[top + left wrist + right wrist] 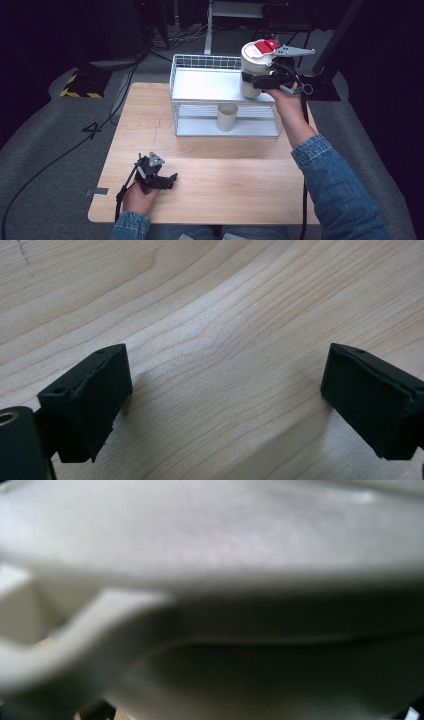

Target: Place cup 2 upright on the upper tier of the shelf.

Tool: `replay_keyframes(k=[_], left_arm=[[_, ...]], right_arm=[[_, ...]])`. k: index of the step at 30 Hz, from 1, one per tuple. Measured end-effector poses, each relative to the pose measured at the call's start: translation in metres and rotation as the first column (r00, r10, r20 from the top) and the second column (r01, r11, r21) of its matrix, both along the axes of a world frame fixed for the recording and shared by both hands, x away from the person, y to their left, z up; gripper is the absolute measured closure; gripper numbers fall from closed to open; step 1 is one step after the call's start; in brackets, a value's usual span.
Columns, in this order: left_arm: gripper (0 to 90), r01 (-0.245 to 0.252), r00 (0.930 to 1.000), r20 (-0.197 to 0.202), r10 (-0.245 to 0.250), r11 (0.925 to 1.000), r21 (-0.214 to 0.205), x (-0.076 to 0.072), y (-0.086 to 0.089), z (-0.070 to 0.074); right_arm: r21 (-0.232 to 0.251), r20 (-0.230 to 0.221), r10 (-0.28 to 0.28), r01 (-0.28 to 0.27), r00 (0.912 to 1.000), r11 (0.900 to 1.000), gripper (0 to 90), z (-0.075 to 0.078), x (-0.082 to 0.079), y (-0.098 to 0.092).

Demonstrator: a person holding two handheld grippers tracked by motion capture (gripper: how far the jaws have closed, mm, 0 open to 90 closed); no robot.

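A white jar point(254, 67) with a red lid flap stands at the right end of the upper shelf of a white wire rack point(200, 85). My right gripper point(265, 80) is shut on the jar's side, about mid-height. In the right gripper view the jar's pale wall point(210, 540) is blurred and very close. A cream cup point(227, 117) stands on the rack's lower shelf. My left gripper point(167, 181) rests low on the wooden table point(225, 185) near the front left, open with nothing between its pads point(95, 395).
The rack stands at the table's far edge, centre right. Beyond it are dark floor, cables and a table leg. A yellow-black striped block point(80, 87) lies on the floor at far left.
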State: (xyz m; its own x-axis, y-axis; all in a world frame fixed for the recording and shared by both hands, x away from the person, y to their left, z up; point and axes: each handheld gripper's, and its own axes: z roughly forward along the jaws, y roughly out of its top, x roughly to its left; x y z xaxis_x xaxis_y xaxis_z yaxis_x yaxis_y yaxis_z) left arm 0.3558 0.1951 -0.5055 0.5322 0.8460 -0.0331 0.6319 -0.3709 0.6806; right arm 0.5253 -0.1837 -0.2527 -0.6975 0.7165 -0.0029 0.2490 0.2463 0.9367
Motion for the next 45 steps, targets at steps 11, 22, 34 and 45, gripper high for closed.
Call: replay_keyframes(k=[11, 22, 34, 45], left_arm=[[6.5, 0.001, 1.0, -0.002, -0.001, 1.0, 0.001, 0.001, 0.0, 0.0], [6.5, 0.001, 1.0, -0.002, -0.001, 1.0, 0.002, 0.001, 0.0, 0.0], [6.5, 0.001, 1.0, -0.002, -0.001, 1.0, 0.002, 0.001, 0.0, 0.0], [6.5, 0.001, 1.0, -0.002, -0.001, 1.0, 0.002, 0.001, 0.0, 0.0]], right_arm=[[0.012, -0.011, -0.06, 0.06, 0.9981, 0.9981, 12.2, -0.016, 0.025, 0.007], [0.024, -0.024, -0.066, 0.066, 0.9976, 0.9975, 12.1, -0.025, 0.034, 0.013], [0.045, -0.03, -0.056, 0.058, 0.998, 0.9973, 12.1, -0.027, 0.036, 0.01], [0.038, -0.017, -0.045, 0.045, 0.9988, 0.9982, 11.8, -0.027, 0.038, 0.009]])
